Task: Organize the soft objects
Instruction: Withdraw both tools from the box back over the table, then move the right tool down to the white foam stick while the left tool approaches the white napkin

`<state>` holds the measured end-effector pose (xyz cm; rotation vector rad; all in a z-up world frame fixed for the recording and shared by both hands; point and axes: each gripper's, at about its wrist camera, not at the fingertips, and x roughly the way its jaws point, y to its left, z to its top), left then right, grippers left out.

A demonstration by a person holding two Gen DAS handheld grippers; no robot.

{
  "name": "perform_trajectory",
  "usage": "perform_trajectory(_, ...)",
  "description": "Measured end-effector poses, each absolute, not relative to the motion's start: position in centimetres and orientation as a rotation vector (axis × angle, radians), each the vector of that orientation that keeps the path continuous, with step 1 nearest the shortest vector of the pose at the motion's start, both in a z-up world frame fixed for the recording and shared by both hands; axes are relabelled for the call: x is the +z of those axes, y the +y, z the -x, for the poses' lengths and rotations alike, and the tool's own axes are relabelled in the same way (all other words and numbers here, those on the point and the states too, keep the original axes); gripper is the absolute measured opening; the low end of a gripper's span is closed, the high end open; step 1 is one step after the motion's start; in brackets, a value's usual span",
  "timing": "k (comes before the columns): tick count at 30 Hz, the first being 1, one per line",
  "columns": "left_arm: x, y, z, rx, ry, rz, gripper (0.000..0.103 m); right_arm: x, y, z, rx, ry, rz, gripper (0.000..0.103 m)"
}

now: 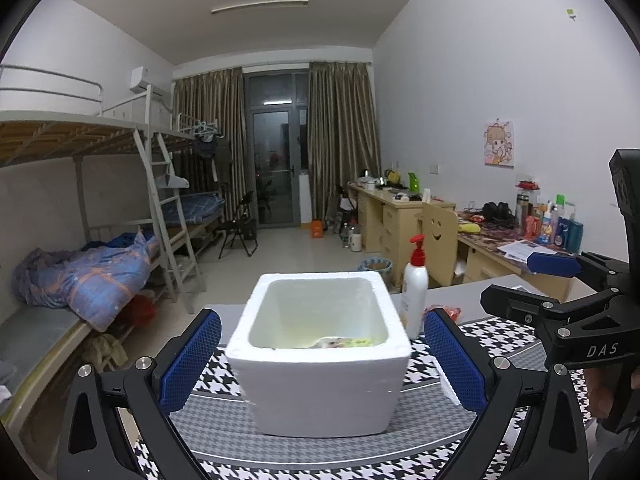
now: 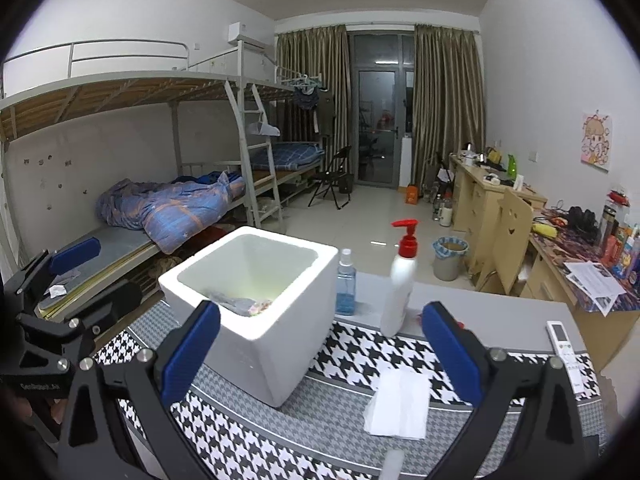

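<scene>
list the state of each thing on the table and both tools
foam box: upright, lid off, a few soft items inside
white tissue: flat on the cloth, outside the box
pump bottle: upright, pump on
blue spray bottle: upright behind the box
remote: lying flat
left tool: open, empty
right tool: open, empty

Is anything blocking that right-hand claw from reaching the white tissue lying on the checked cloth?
Nothing visible does. The right gripper is open, and the flat white tissue lies in the open on the black-and-white houndstooth cloth. The white foam box stands off to its left.
</scene>
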<state>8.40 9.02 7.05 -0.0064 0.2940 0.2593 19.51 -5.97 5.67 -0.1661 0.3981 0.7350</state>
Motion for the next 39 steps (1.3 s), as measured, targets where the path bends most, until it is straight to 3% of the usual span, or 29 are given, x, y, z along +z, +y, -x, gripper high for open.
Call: perform_trajectory(39,5.7,3.3,-11.5,0.073,0.341,0.005,0.102,4.2,-15.7,-20.6,0.531,0.406,0.095,0.102)
